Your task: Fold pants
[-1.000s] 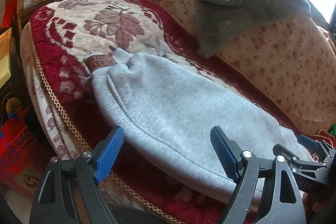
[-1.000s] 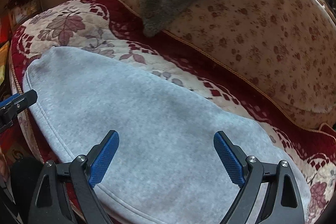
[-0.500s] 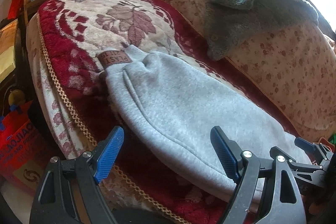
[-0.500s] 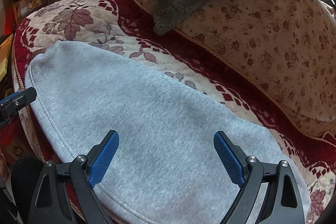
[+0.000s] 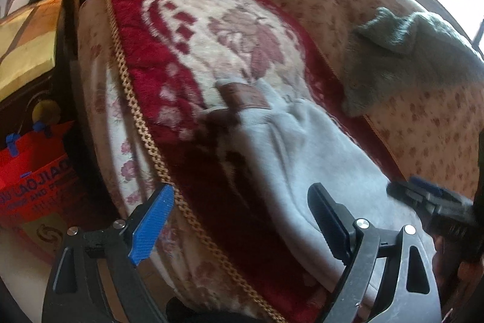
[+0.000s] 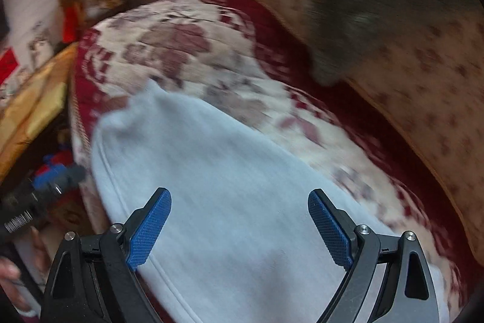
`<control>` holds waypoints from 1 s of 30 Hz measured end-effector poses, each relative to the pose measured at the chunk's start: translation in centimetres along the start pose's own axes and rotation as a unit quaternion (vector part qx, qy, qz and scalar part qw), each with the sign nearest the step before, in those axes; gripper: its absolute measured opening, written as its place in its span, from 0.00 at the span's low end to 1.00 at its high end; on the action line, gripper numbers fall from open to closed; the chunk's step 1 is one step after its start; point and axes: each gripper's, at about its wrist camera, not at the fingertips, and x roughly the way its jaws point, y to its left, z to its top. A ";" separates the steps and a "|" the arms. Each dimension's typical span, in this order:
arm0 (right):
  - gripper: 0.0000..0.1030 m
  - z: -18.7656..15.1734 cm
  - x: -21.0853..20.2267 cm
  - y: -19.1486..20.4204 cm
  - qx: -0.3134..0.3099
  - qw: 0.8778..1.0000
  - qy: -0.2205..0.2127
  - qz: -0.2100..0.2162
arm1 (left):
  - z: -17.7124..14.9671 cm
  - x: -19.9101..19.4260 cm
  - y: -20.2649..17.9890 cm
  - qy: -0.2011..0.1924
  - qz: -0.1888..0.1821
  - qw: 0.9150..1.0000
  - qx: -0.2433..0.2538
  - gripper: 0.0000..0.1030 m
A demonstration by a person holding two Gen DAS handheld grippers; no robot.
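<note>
The light grey fleece pants point(image 5: 311, 159) lie in a folded bundle on the red and cream floral sofa cover point(image 5: 193, 29). A brown label point(image 5: 245, 96) shows at their far end. My left gripper point(image 5: 239, 226) is open and empty, over the pants' near left edge. My right gripper point(image 6: 239, 229) is open and empty, just above the pants point(image 6: 230, 202). The right gripper also shows at the right edge of the left wrist view point(image 5: 435, 202). The left gripper shows at the left edge of the right wrist view point(image 6: 45, 186).
A grey-green fleece blanket point(image 5: 408, 56) hangs over the floral sofa back point(image 5: 429, 123). The sofa's front edge with gold cord trim point(image 5: 142, 126) drops to the left. A red bag point(image 5: 33, 171) and yellow boxes point(image 5: 27, 44) stand on the floor there.
Both views have swung and pulled back, and the frames are now blurred by motion. The pants look smaller and farther right in the left wrist view. Both grippers stay open.
</note>
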 end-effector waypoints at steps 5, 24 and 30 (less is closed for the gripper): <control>0.92 4.0 3.5 1.3 0.003 0.998 0.004 0.059 | 0.3 1.5 -0.1 0.009 0.000 1.000 -0.002 0.87; 1.00 7.5 16.5 1.2 0.034 0.980 0.085 0.175 | 2.1 9.7 -1.4 0.062 -0.014 0.997 -0.045 0.97; 1.00 7.4 17.2 0.8 0.046 0.974 0.090 0.201 | 2.5 10.8 -2.4 0.046 -0.004 0.998 -0.031 0.98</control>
